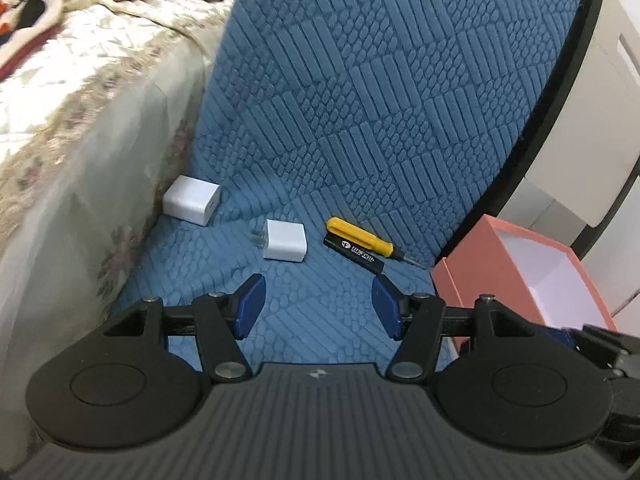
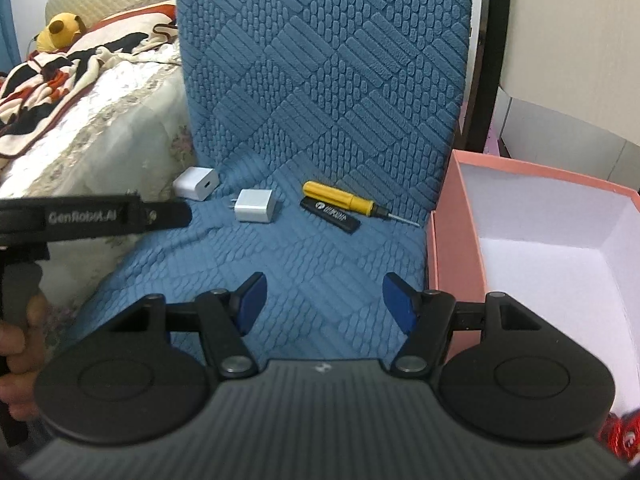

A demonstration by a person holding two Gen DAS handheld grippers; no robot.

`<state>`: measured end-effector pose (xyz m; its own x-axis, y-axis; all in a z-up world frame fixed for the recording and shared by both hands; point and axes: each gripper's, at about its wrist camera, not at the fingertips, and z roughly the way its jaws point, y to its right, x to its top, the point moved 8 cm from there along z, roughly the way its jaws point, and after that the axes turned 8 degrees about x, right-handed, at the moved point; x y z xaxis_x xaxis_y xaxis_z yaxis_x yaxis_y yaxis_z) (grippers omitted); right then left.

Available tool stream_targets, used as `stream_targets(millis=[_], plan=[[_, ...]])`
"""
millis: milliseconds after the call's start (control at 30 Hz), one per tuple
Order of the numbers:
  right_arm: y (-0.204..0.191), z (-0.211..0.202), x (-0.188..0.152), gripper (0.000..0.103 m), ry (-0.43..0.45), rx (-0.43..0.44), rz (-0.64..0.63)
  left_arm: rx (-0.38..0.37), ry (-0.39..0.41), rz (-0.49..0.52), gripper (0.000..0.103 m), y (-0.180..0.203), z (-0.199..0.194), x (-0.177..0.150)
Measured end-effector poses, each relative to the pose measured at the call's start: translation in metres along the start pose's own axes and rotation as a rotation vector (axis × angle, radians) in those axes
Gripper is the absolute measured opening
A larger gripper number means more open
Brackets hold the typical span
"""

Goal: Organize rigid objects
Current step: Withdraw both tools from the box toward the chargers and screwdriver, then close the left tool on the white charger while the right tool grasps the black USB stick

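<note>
A chair seat [image 1: 320, 320] covered in blue quilted fabric carries four small things. The landmark is the yellow screwdriver [image 1: 362, 240], lying near the backrest with its tip toward the pink box. A black stick [image 1: 354, 254] lies touching its near side, parallel to it. Left of the screwdriver, apart from it, lies a white plug adapter [image 1: 285, 245]; farther left, at the seat's edge, a second white charger block [image 1: 192, 199]

A bed with a floral quilt [image 2: 100, 136] lies at nine o'clock, a yellow plush toy [image 2: 60, 30] at ten o'clock, and a white cabinet [image 1: 608, 92] at two o'clock.
</note>
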<state>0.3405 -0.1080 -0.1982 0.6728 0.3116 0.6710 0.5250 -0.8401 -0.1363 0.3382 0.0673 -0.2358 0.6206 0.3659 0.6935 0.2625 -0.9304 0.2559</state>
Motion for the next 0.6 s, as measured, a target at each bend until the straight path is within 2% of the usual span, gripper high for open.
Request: stream_targets(millis=[167, 333, 433, 600], plan=[[-0.001, 0.028, 0.009, 0.066, -0.015, 0.019, 0.011, 0.013, -0.016, 0.000, 0.065, -0.004, 0.025, 0.016], [-0.006, 0.053, 0.022, 0.066, -0.021, 0.030, -0.057, 0.014, -0.060, -0.012, 0.064, -0.011, 0.052, 0.025], [-0.001, 0.070, 0.031, 0.066, -0.032, 0.063, -0.025, 0.018, -0.093, -0.001, 0.064, -0.014, 0.070, 0.027], [0.017, 0.106, 0.036, 0.066, -0.074, 0.063, 0.034, 0.013, -0.133, -0.008, 0.063, -0.020, 0.094, 0.033]])
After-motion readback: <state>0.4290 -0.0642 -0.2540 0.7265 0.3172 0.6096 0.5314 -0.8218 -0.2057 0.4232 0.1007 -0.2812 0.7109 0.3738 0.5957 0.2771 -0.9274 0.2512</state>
